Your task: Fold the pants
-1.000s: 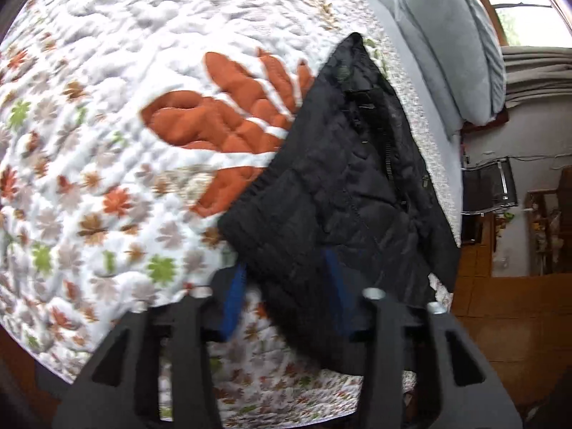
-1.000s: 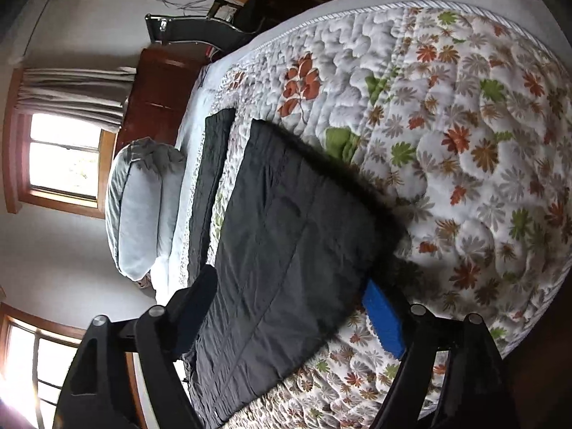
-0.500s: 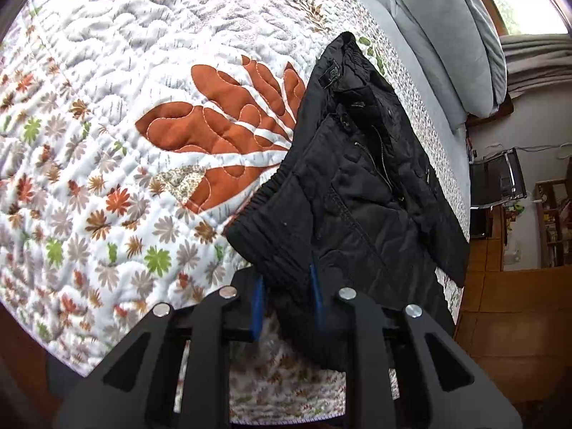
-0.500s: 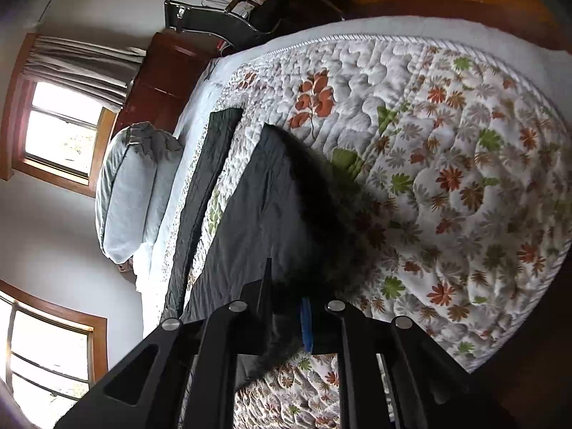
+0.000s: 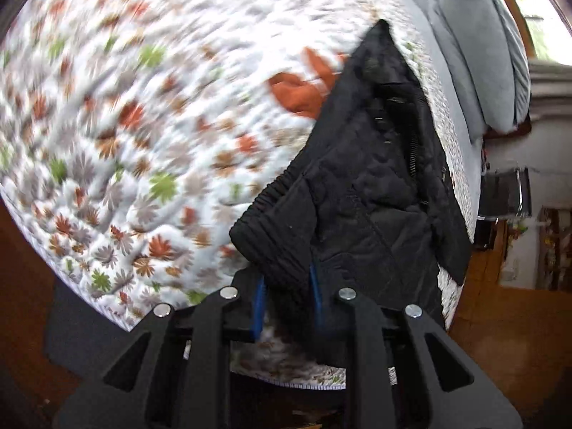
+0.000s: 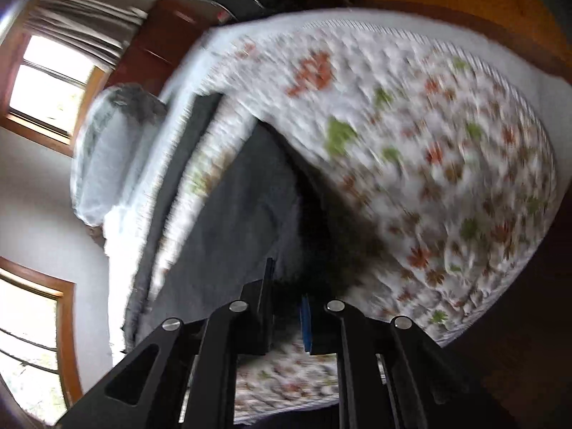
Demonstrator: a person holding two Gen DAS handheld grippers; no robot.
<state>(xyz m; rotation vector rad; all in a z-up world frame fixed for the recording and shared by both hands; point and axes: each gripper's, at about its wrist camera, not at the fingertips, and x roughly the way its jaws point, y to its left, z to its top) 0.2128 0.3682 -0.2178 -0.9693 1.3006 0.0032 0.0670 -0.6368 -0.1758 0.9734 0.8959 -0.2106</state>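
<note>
Black quilted pants (image 5: 368, 186) lie on a floral quilt (image 5: 143, 114) on a bed. My left gripper (image 5: 286, 286) is shut on the elastic waistband corner and holds it raised off the quilt, with the fabric hanging toward the zipper. In the right wrist view the pants (image 6: 232, 221) look dark grey. My right gripper (image 6: 287, 307) is shut on their near edge, which is lifted off the quilt (image 6: 429, 150). Both views are blurred by motion.
A grey pillow (image 5: 479, 57) lies at the head of the bed and also shows in the right wrist view (image 6: 107, 157). A second dark strip of cloth (image 6: 178, 164) lies beside the pants. Wooden floor (image 5: 507, 339) and a window (image 6: 46, 82) surround the bed.
Both grippers closed from open onto the pants a second ago. Since then both have lifted their grip points and the fabric has risen off the quilt.
</note>
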